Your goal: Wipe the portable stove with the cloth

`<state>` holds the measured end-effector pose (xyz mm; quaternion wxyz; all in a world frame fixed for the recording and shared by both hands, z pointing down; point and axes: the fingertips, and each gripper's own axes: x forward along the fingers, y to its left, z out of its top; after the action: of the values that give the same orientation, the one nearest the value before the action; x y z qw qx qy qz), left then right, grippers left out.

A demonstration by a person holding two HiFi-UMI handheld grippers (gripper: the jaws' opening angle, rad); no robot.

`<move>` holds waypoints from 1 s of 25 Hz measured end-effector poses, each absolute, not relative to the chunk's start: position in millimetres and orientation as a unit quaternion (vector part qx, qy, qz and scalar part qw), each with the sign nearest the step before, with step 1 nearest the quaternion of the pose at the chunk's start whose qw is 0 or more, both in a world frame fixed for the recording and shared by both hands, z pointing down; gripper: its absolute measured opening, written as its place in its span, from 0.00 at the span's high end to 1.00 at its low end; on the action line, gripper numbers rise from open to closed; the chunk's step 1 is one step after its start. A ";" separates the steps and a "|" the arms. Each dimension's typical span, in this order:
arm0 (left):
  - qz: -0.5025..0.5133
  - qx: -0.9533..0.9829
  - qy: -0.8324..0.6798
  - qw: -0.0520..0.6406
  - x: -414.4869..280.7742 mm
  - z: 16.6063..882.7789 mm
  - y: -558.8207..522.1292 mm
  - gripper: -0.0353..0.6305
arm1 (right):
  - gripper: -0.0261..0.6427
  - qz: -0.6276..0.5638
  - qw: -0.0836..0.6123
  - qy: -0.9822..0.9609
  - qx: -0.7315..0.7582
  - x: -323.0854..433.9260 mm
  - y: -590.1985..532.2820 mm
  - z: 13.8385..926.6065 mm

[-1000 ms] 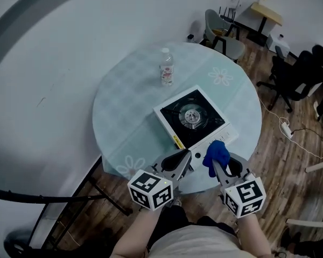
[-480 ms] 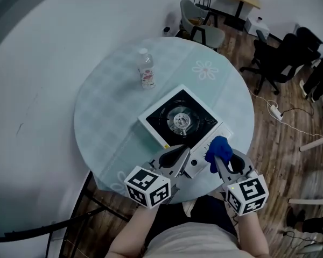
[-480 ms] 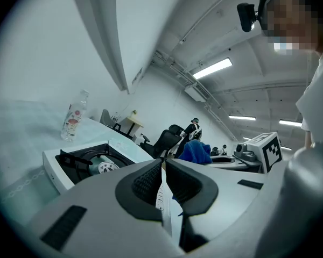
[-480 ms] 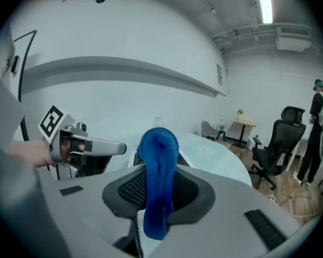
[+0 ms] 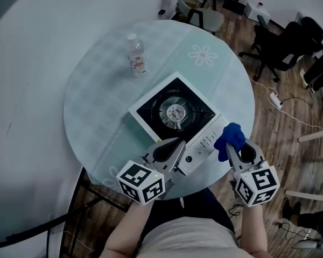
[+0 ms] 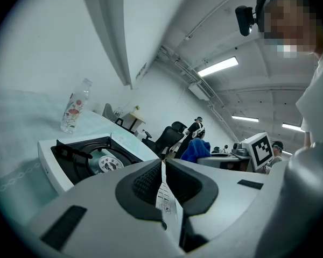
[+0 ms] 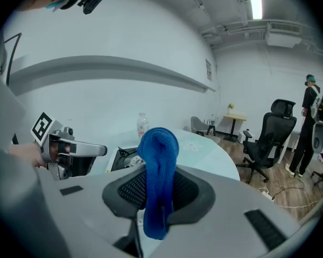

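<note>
So the right tongs [image 7: 157, 198] are clamped on the blue cloth [image 7: 158, 149], and the left tongs [image 6: 162, 183] are squeezed together with just a thin white tag in the seam. Both hover at the stove [image 5: 175, 112]'s near edge on the round counter [image 5: 97, 85]. I'd say wiping hasn't begun, so next up is lowering the cloth onto the stove top.

We hold both grippers low before our body, well apart, marker cubes nearest us. Our left gripper [image 5: 172, 148] angles forward and to the right, its jaws closed together on a thin paper slip [image 6: 164, 193]. Our right gripper [image 5: 232, 148] angles forward and to the left, its jaws clamped on the cloth [image 5: 230, 137].
</note>
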<state>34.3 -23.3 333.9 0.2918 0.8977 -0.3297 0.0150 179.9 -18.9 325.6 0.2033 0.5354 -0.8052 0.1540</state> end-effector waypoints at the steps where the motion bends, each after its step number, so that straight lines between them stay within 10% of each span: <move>1: 0.013 0.895 -0.334 0.294 34.8 334.7 -24.4 0.89 | 0.82 0.158 0.208 -0.804 0.534 184.1 -20.2 329.3; 25: 0.037 0.837 -0.414 0.356 69.3 380.2 -31.7 0.89 | 0.80 0.167 0.359 -0.828 0.397 215.5 -82.1 410.5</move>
<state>69.3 -31.7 380.2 0.3556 0.8373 -0.4137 0.0368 215.5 -82.1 410.5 0.3587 0.3969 -0.8281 0.1674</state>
